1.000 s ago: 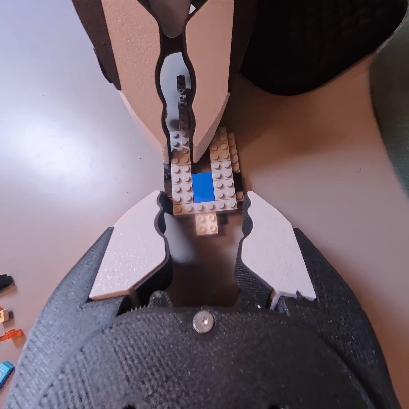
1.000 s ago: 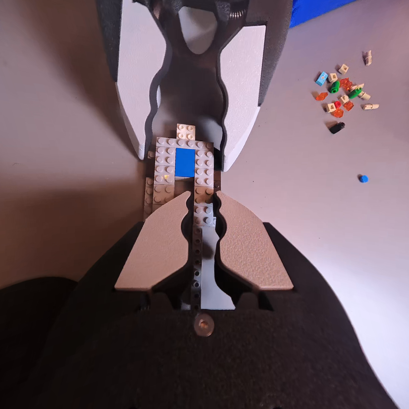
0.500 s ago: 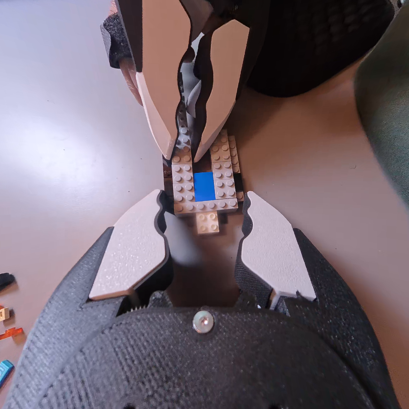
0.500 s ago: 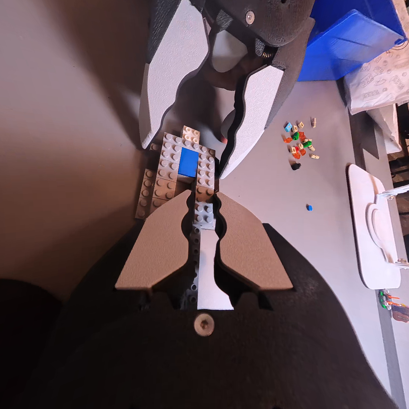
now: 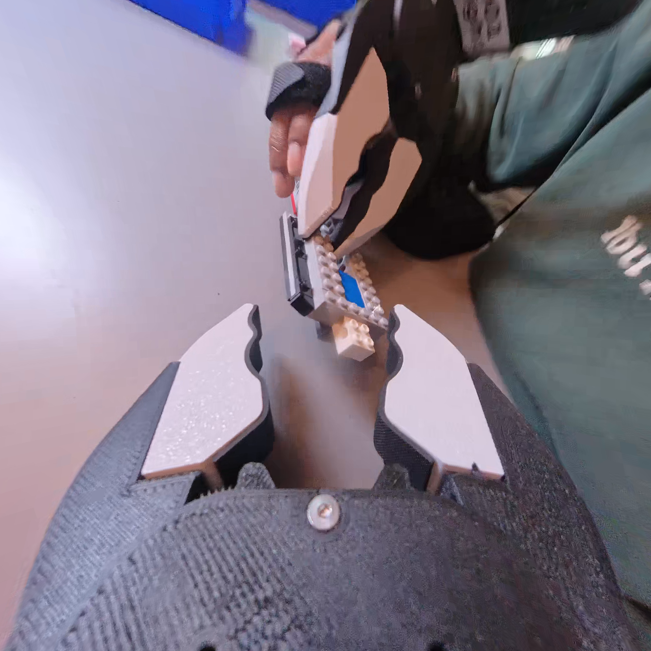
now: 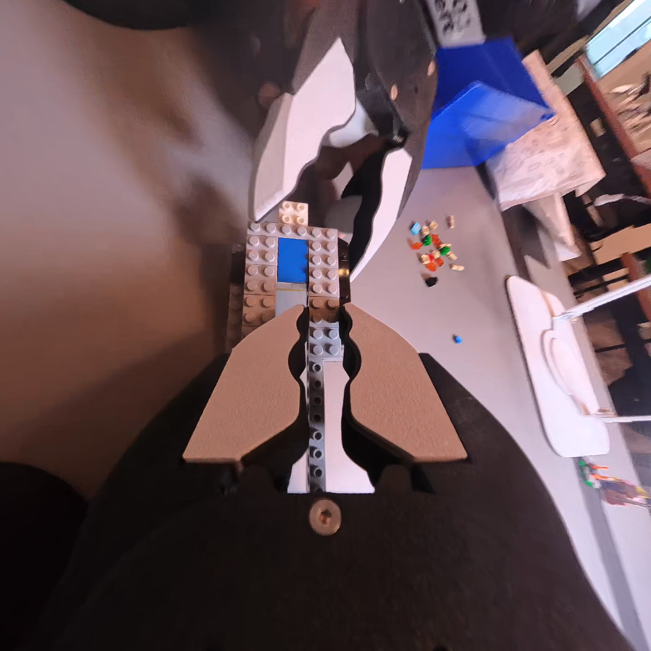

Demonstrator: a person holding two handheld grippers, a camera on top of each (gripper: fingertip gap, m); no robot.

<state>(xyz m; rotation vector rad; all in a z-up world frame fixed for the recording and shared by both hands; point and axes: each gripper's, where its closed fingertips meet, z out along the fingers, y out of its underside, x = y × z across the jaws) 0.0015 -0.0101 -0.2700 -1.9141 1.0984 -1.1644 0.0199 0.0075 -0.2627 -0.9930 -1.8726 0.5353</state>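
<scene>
**Currently: brick assembly pinched at one end, other tongs spread around its far end**

Your right gripper is clamped narrow on the grey studded strip of the brick assembly, pads pressed on both sides of that strip at mid-frame in the right wrist view. A thin grey beam with holes runs back between the fingers toward the lower centre of that frame. The assembly is tilted and looks clear of the table.

Your left gripper stands wide, gripping nothing. The assembly's cream brick sits between its fingertips, closer to the right-hand one; whether it touches, you cannot tell.

Handling, as a judgement: light, rigid plastic, smooth on the sides. It is many pieces pressed together, so it may separate at the joints under twist or a hard squeeze. Take hold across the wide grey body on both flanks of the blue tile, not the protruding cream brick or the thin beam.

Loose small pieces lie right of centre in the right wrist view, a blue bin upper right.
</scene>
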